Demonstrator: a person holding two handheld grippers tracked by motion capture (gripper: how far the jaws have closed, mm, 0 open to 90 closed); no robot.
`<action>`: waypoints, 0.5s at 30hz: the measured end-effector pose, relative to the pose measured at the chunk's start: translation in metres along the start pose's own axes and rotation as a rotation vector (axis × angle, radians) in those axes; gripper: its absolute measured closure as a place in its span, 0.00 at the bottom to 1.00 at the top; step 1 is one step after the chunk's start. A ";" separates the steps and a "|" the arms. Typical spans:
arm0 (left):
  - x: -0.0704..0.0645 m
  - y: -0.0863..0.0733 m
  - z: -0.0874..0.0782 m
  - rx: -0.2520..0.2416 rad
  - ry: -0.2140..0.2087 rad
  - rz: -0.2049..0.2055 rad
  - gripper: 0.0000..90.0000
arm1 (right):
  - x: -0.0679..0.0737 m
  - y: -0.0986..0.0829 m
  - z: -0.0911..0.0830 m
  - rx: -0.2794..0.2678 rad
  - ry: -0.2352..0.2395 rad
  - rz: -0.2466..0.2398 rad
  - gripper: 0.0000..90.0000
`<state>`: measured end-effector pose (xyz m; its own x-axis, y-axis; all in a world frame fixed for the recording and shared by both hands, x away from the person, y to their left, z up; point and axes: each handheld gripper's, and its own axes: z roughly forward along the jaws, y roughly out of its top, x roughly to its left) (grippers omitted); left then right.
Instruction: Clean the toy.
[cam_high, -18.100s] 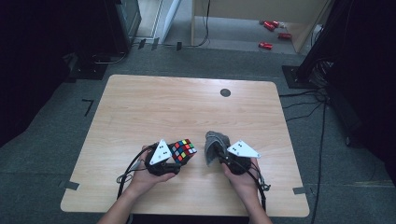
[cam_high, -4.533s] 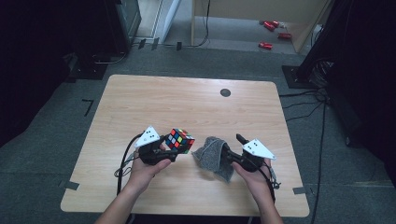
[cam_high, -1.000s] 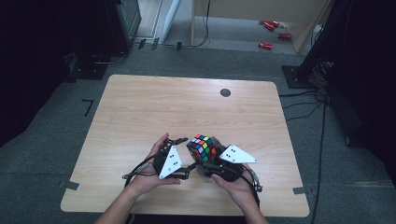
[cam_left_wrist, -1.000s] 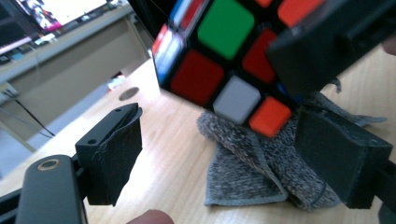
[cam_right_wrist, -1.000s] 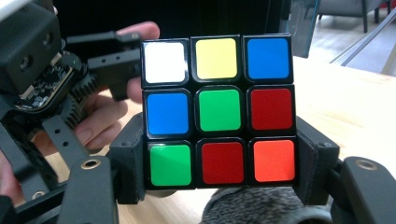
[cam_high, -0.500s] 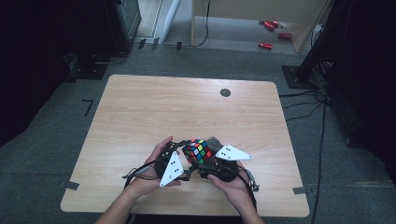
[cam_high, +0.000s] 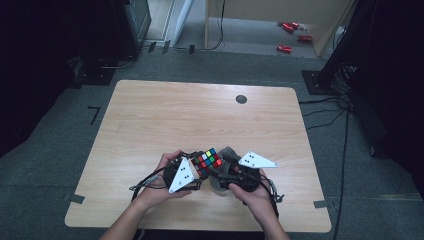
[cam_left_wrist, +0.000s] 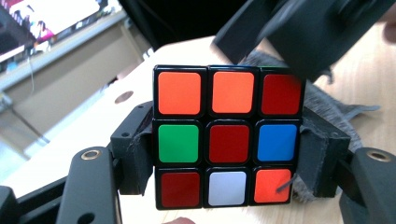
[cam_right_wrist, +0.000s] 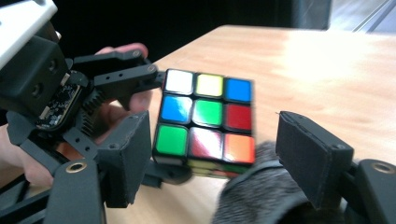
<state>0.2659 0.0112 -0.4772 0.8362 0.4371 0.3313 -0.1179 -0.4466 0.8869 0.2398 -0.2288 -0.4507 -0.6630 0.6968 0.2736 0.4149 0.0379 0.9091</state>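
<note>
A scrambled Rubik's cube (cam_high: 206, 161) is held just above the wooden table (cam_high: 200, 115) near its front edge. My left gripper (cam_high: 199, 171) is shut on it; both pads press the cube (cam_left_wrist: 226, 140) at its left and right sides. My right gripper (cam_high: 223, 173) comes in from the right, open, with its jaws on either side of the cube (cam_right_wrist: 205, 121). Its left pad is close to the cube and a gap remains at the right pad (cam_right_wrist: 312, 156). A grey furry cloth (cam_high: 229, 151) lies under and behind the cube, low between the right jaws (cam_right_wrist: 261, 198).
A black round grommet (cam_high: 241, 99) sits at the table's far right. Both grippers' cables (cam_high: 145, 182) trail over the front edge. Red items (cam_high: 285, 48) lie on the floor beyond the table, and dark stands flank it.
Both hands and the cube have shifted slightly left and toward the person. The right gripper has drawn closer around the cube, which stays in the left gripper.
</note>
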 end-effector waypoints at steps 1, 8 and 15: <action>0.002 -0.001 0.000 0.001 -0.002 -0.025 0.37 | -0.002 0.000 -0.002 -0.011 -0.014 -0.009 0.31; 0.020 -0.001 -0.006 0.029 -0.027 -0.218 0.37 | -0.020 -0.009 -0.004 0.026 -0.173 -0.044 0.29; 0.031 -0.002 -0.014 0.025 -0.042 -0.331 0.37 | -0.029 -0.024 0.005 0.104 -0.222 -0.063 0.30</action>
<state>0.2849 0.0364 -0.4638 0.8483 0.5294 0.0120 0.1769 -0.3047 0.9359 0.2526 -0.2465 -0.4823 -0.5411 0.8308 0.1307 0.4463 0.1520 0.8819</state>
